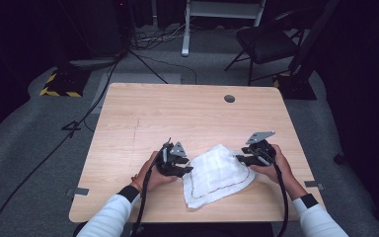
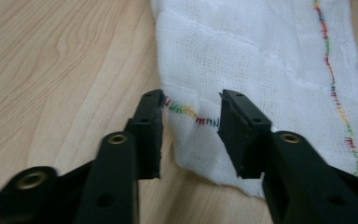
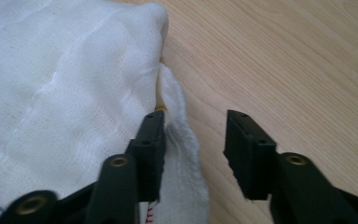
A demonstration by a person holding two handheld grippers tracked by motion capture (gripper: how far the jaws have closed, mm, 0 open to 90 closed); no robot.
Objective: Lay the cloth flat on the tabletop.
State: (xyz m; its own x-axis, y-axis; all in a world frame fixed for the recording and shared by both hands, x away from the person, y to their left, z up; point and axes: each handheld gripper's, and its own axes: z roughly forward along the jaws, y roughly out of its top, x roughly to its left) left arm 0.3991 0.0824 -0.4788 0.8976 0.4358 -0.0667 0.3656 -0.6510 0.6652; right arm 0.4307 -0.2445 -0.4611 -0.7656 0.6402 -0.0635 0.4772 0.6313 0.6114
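- A white cloth, folded and edged with multicoloured stitching, lies on the near half of a wooden table, between the two grippers a person holds.
- The left gripper sits at the cloth's left edge, its tips touching or just over the fabric in the high view.
- In the left gripper view its jaws stand apart over the cloth; a stretch of the coloured stitching runs across the gap between them, and the pads do not press on it. The gripper is released, holding nothing.
- The right gripper is at the cloth's right edge, near its far corner.
- In the right gripper view its jaws are also spread: one jaw rests against the rolled hem of the cloth, the other stands over bare table. Nothing is clamped.
- The cloth's thick, layered edge bulges up just beside that jaw; whether any fabric lies fully between the pads cannot be told.
- White sleeves reach in from the near edge.
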